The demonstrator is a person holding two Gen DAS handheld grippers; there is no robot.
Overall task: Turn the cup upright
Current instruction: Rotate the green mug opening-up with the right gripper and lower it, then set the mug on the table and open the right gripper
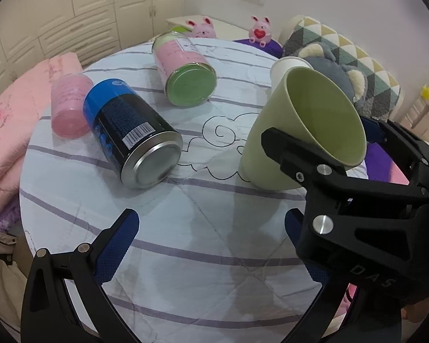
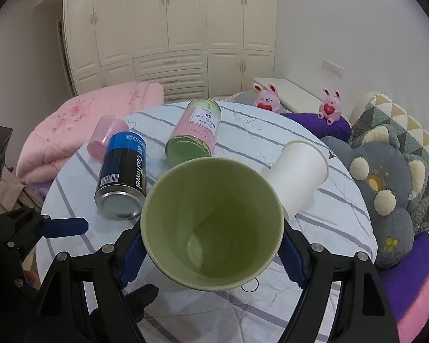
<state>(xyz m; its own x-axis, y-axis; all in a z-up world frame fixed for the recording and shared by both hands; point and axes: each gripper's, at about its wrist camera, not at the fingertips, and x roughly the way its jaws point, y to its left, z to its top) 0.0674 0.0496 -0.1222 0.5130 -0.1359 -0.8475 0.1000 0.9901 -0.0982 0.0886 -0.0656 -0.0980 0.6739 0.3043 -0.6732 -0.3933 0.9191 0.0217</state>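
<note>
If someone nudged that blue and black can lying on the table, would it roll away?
Probably. The blue and black can lies on its side, so its round body could roll sideways. The quilted table cover looks soft, which might slow it. The pink cup lying close beside it may block one direction.

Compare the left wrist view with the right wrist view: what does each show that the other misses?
Only the left wrist view shows the green cup from outside: tilted, base near the tablecloth, gripped by the right gripper. It also shows the open, empty left gripper.

Only the right wrist view looks into the cup's empty inside, with blue fingers pressed on both sides, and shows the white paper cup lying on its side in full.

Both show the blue can, pink jar and small pink cup, all lying down.
</note>
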